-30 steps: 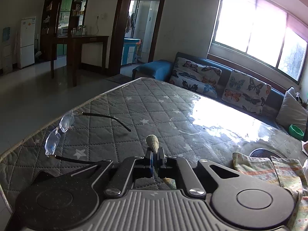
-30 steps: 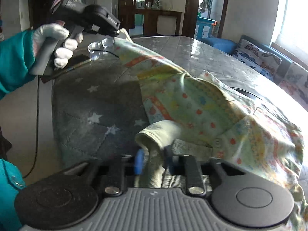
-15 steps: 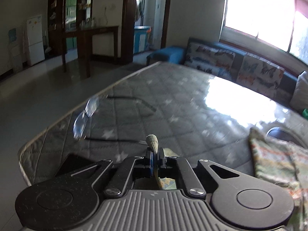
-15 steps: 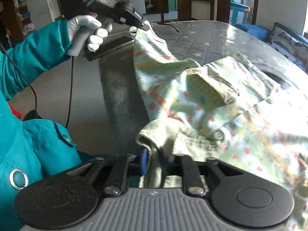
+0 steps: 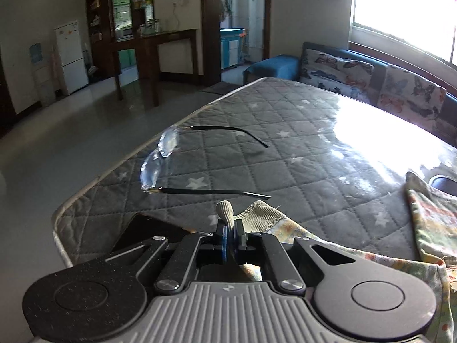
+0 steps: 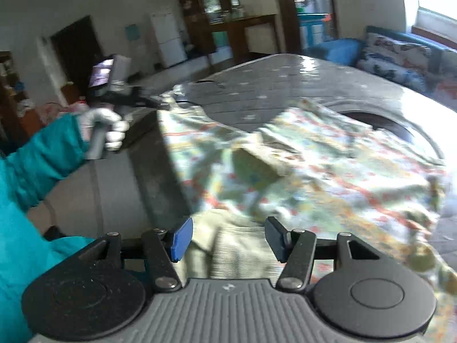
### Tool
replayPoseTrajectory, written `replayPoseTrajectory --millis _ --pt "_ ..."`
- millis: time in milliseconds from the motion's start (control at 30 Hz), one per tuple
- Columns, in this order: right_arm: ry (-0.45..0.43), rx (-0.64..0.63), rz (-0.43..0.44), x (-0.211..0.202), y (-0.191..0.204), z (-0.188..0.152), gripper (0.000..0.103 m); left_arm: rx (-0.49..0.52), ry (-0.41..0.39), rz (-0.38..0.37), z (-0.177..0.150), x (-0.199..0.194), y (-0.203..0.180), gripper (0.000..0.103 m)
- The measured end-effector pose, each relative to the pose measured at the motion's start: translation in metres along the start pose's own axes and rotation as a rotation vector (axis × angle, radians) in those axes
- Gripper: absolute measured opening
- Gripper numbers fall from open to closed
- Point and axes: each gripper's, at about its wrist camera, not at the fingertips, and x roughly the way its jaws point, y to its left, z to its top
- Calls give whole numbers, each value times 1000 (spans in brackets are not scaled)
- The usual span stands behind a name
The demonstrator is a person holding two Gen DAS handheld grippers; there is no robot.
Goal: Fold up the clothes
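R gripper [image 6: 227,241]: jaws now opening; a sec ago they were pinched on the ribbed cuff [image 6: 228,245] of the garment [image 6: 328,171]. The cuff is seen lying between the blue pads [image 6: 181,238], not pressed by either. Release is judged to be under way. The view is blurred, so fine detail of the cloth is not resolved.

L gripper [image 5: 230,238]: pads pressed together on a second ribbed cuff [image 5: 225,213], as in the earlier frames. It has been carried lower, toward the near corner of the quilted mattress [image 5: 285,131], w/ cloth now trailing flat behind it. In the R view the L tool is seen held by a gloved hand [image 6: 110,127] in a teal sleeve [image 6: 37,160].

Meaning for task: one end is judged as set down, the other as yet to be laid; a fold is prob. being finished or the piece is being spread.

Garment: small, pale, w/ red/yellow/green print and beige ribbed cuffs. It is draped across the near part of the mattress, rumpled, w/ a flap turned up mid-piece. Some cloth appears to hang past the near edge; extent cannot be told.

Glasses [image 5: 160,157] lie just beyond the L cuff, apart from it. Snag risk noted.
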Motion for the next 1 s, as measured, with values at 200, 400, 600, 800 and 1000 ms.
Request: replayPoseTrajectory --millis 200,400,600,800,1000 --pt "5 117 -173 14 -42 -9 58 -5 2 16 4 -3 2 14" --pt "-33 173 -274 10 -77 -4 58 -14 -57 -4 23 -18 -7 27" --pt "-67 212 -400 14 -117 13 58 90 -7 -279 36 -19 -60 32" --pt "-107 325 -496 19 -162 23 56 251 56 -439 35 4 -134 32" --pt "-110 404 -539 29 -197 28 49 333 93 -499 34 23 -184 32"
